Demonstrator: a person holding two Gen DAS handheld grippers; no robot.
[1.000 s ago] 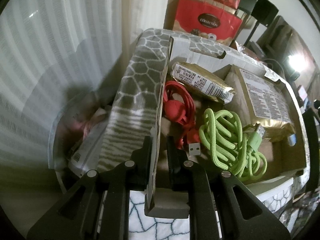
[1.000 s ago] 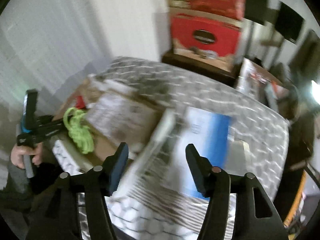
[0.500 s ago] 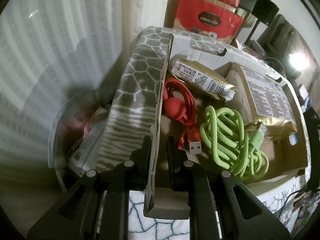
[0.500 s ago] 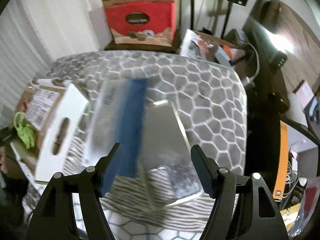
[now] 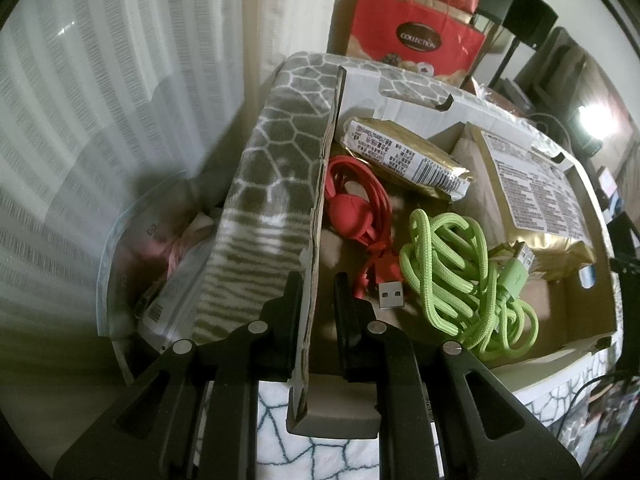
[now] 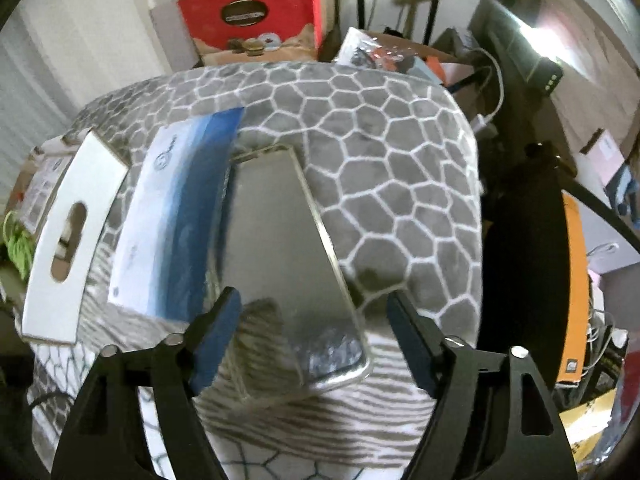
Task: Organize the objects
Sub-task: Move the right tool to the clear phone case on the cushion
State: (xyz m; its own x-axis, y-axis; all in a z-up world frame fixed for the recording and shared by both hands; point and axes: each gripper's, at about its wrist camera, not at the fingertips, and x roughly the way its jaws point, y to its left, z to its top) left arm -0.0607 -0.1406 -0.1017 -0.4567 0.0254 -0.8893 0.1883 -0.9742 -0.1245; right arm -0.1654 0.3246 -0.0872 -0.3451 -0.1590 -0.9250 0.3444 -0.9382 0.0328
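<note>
My left gripper [image 5: 318,285] is shut on the side wall of an open cardboard box [image 5: 320,184]. Inside the box lie a coiled red cable [image 5: 356,208], a bundled green cable [image 5: 452,264], a small gold packet [image 5: 404,158] and a larger gold packet [image 5: 532,196]. In the right wrist view my right gripper [image 6: 313,300] hovers just above a flat silver pouch [image 6: 280,248] on the blanket; its jaws are opening, with the pouch's near end between them and untouched. A blue and white packet [image 6: 176,208] lies against the pouch's left side.
A grey hexagon-patterned blanket [image 6: 380,152] covers the surface. The box's white flap with a handle slot [image 6: 68,240] stands left of the packets. A clear bin of packets [image 5: 160,264] sits beside the box. Red gift boxes [image 6: 248,12] and cluttered furniture stand behind.
The right gripper swung away from the box, came down over the silver pouch, and its jaws spread wider. The left gripper kept its hold on the box wall.
</note>
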